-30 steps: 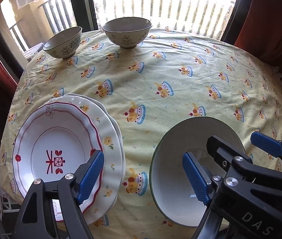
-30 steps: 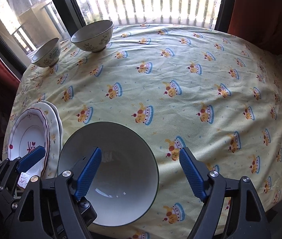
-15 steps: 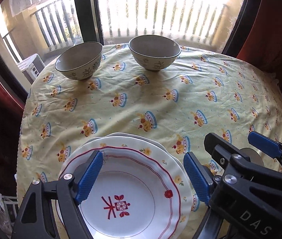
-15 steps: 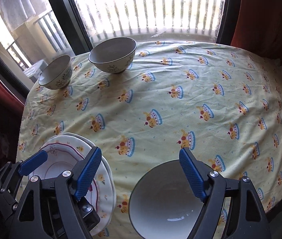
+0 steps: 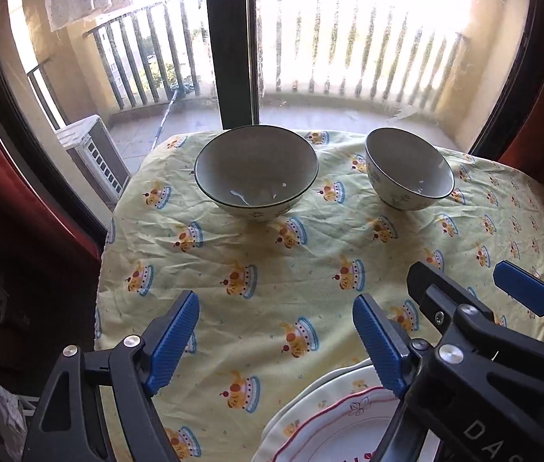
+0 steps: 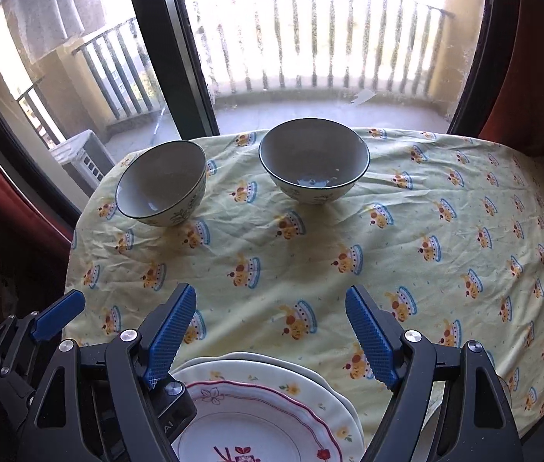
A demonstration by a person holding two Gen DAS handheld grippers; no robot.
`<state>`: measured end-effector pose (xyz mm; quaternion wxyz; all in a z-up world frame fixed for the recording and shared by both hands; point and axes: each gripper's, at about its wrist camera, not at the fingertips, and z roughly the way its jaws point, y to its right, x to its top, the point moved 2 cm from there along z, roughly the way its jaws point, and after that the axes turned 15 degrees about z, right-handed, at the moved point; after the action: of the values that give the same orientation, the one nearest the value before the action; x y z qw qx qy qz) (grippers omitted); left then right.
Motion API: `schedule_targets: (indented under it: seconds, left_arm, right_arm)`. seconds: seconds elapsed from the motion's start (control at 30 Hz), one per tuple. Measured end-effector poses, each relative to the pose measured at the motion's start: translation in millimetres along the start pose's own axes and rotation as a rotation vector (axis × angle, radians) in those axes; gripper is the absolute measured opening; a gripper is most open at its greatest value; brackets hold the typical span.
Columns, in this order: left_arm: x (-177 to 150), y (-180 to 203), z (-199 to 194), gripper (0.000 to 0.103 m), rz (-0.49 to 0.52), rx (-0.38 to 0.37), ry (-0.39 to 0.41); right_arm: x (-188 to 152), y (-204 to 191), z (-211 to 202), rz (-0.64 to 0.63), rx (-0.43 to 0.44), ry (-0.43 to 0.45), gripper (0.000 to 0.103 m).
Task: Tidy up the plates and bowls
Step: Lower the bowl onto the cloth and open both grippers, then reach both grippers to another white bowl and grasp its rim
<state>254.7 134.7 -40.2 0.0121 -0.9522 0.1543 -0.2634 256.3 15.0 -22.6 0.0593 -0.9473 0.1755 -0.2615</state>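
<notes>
**Two glazed bowls at the far edge, stacked plates under open grippers**

A wrinkled pale-yellow tablecloth (image 5: pixel 272 269), printed with small crown-like cakes, covers the table. At its far edge, by the window, stand two round ceramic bowls, each smooth and glossy grey inside, with a thin dark rim and a leafy pattern on the cream outside. The left bowl (image 5: pixel 256 173) and the right bowl (image 5: pixel 408 169) stand upright and apart, with bare cloth between them. At the near edge lies a stack of plates (image 6: pixel 272 404): a white top plate with a wavy red-lined rim and a red flower motif, resting on a cream plate with small yellow flowers.

The left gripper (image 5: pixel 276 342) has black arms and ribbed blue pads; its jaws are spread wide with nothing between them, over bare cloth, the left bowl well ahead of it and the stack low to its right. The right gripper (image 6: pixel 270 335) is likewise spread and empty, hanging just above the stack's far rim, both bowls well beyond its fingertips.
</notes>
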Motion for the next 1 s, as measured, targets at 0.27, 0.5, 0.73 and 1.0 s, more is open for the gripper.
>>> schedule_targets:
  seconds: [0.27,0.5,0.73,1.0]
  left_arm:
    - [37,-39,21,0.082,0.010,0.024,0.038]
    - [66,-63,58,0.075,-0.001,0.032,0.037]
    - [85,-76,93,0.073,0.007,0.042,0.026]
    - [93,-87,127,0.066,0.000,0.049,-0.017]
  right_arm:
    - [34,-45,23,0.012,0.001,0.034,0.083]
    - [64,-68,55,0.029,0.002,0.055,0.078]
    - [85,-87,90,0.038,-0.001,0.049,0.071]
    - [95,-96,130,0.056,-0.002,0.017,0.062]
